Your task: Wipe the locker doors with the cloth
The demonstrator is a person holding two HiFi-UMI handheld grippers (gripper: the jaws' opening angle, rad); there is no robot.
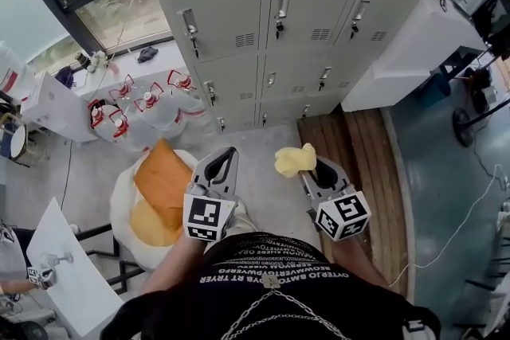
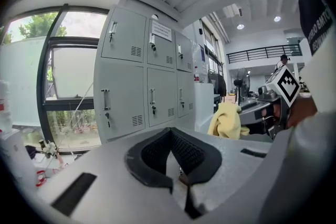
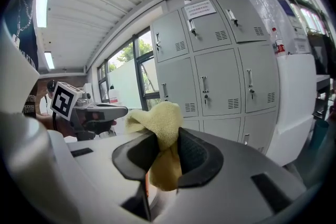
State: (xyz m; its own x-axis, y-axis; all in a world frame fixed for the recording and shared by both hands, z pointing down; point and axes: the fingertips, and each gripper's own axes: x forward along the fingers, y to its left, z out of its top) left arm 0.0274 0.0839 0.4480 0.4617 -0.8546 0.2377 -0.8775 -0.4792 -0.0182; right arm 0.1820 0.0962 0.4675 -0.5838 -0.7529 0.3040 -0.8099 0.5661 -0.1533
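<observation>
Since the cloth (image 3: 164,118) is pinched only by a lower fold in the right gripper (image 3: 167,136), with most of it bunched loose above the jaws, it could be dragged free once pressed along the lockers (image 1: 263,12), or caught on a handle (image 1: 280,8); that is a judgement only. The right jaws are clamped on the cloth and kept slightly apart by its thickness. The left gripper (image 2: 170,149), beside the right and equally short of the lockers, is closed with nothing between its pads. The cloth is held well short of the lockers, and nothing is touched by it.
</observation>
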